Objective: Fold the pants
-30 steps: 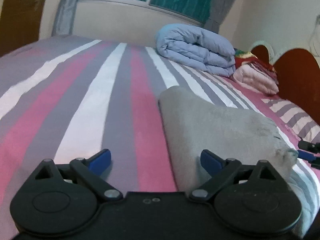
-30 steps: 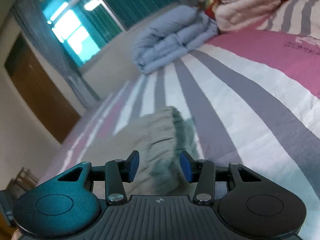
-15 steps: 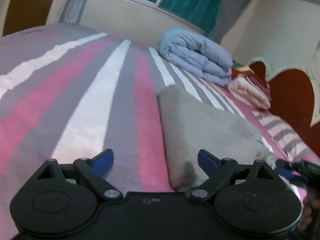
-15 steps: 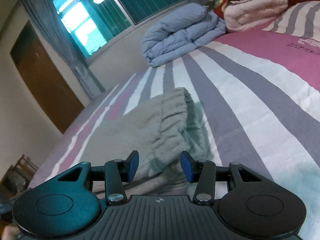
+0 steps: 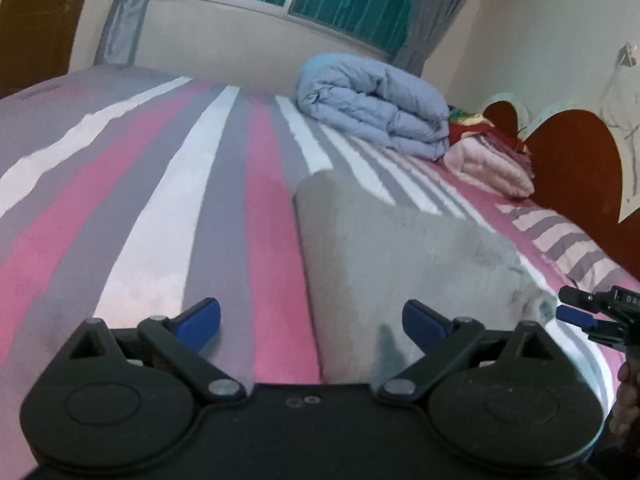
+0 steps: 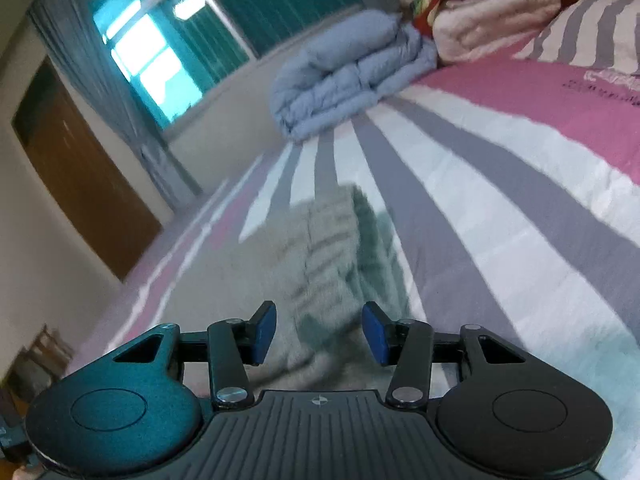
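Lying folded on striped bedspread (image 5: 160,216), grey pants (image 5: 384,256), left tongs (image 5: 311,320) and right tongs (image 6: 319,332) released, bedspread lettering unreadable.

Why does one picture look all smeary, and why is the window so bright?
Right wrist view: the grey pants look smeared, likely from camera motion, and the window glares white-blue, washed out. Left wrist view: sharper, though the striped bedsheet is a little soft, and the fisheye bends the wall's edges.
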A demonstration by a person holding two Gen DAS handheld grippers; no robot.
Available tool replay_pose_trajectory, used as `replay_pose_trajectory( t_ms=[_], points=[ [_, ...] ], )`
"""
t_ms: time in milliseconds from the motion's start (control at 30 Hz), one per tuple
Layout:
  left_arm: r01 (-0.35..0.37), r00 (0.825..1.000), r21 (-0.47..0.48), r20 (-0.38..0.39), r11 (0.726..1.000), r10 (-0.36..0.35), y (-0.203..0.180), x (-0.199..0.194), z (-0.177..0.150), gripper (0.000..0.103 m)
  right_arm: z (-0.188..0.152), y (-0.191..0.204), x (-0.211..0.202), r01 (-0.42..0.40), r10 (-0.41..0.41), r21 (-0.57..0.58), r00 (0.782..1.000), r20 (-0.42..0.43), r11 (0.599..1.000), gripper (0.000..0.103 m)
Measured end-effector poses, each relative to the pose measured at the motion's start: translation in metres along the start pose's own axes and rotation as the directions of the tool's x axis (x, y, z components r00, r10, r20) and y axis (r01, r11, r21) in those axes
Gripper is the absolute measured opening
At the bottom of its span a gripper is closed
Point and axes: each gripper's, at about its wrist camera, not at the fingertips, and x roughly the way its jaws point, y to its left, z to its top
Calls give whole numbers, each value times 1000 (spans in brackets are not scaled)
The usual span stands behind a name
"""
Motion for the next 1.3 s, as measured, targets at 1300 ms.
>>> replay_pose_trajectory(
  t_ms=[1300],
  points=[
    [105, 971, 79, -224, 991, -85, 12, 83, 30, 92, 54, -109, 59, -164, 259, 389, 944, -206, 906, 85]
  ],
)
